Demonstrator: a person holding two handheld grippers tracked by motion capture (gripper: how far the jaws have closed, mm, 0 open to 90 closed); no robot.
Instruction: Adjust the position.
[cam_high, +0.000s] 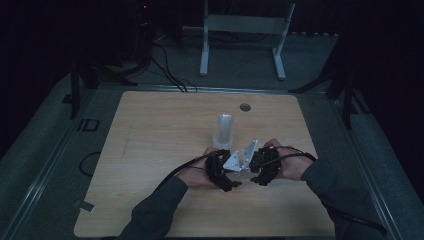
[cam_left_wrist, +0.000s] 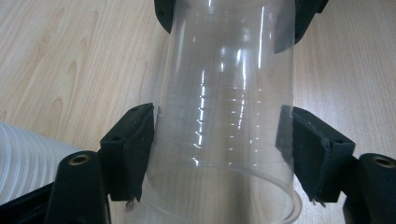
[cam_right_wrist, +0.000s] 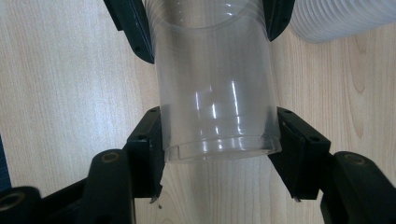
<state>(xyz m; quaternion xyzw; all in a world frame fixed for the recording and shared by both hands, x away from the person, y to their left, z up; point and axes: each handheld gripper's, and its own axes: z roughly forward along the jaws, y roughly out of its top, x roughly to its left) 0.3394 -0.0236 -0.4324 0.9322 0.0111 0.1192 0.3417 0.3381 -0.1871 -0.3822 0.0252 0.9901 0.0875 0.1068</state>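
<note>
The left gripper (cam_high: 235, 184) has its jaws pinched on a clear, thin-walled plastic cup (cam_left_wrist: 224, 116), one pad against each side of the wall near the open rim. The right gripper (cam_high: 255, 180) has its jaws pinched on what appears to be the same stretch of clear plastic, near the closed base in its own view (cam_right_wrist: 217, 93). Whether this is one cup or two nested together I cannot tell. The cup lies between the two pairs of jaws, held just above the light wooden table (cam_high: 150, 150).

Risks, as I judge them:
- The wall is thin, so a hard squeeze from either pair of jaws could buckle or crack it.
- The plastic is smooth, and if the hands pull apart unevenly, one pair of jaws may slip off.
- A sideways lurch could strike the upright stack of ribbed translucent cups (cam_high: 224, 131), which stands just beyond the jaws, and tip it over.

No brand, label or writing can be read on the cup, only faint moulded rings.
</note>
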